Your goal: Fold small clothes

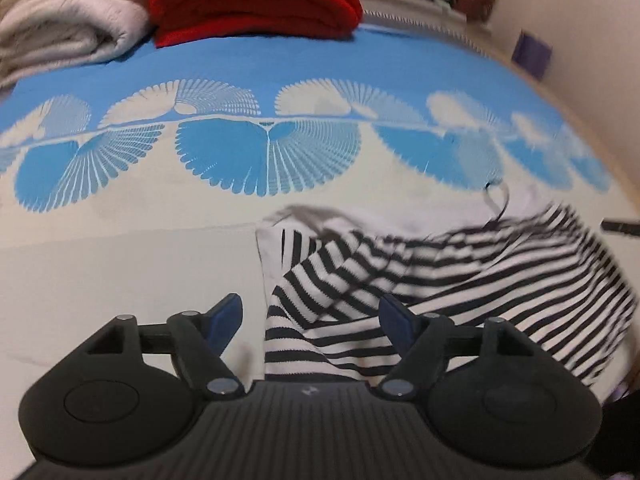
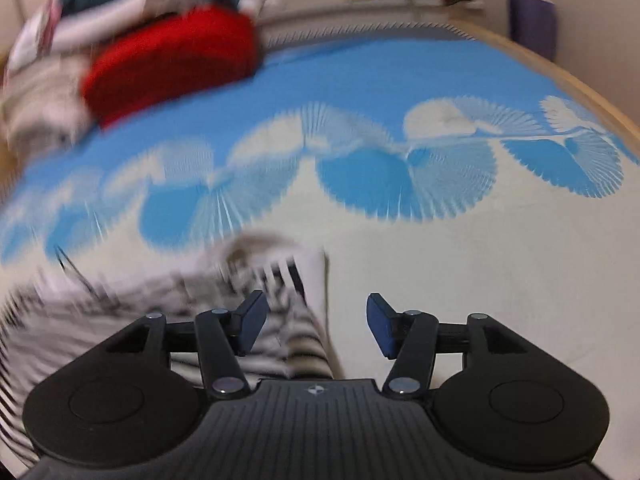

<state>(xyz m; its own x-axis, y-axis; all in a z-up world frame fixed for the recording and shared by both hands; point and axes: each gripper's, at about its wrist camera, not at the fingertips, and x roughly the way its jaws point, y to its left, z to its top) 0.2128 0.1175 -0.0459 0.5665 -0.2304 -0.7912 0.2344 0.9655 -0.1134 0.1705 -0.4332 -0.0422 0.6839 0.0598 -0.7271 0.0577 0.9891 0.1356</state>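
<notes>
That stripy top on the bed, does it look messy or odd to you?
Yes. The striped top lies rumpled and bunched on the bedspread, not flat. Both grippers are open, holding nothing.

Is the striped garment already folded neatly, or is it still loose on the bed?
Still loose: the striped garment lies rumpled on the bedspread, layers overlapping unevenly. Both grippers are open, holding nothing.

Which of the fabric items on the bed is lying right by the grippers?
The black-and-white striped garment, loosely spread between both open grippers. The folded red blanket and cream blanket sit stacked at the far end of the bed.
</notes>
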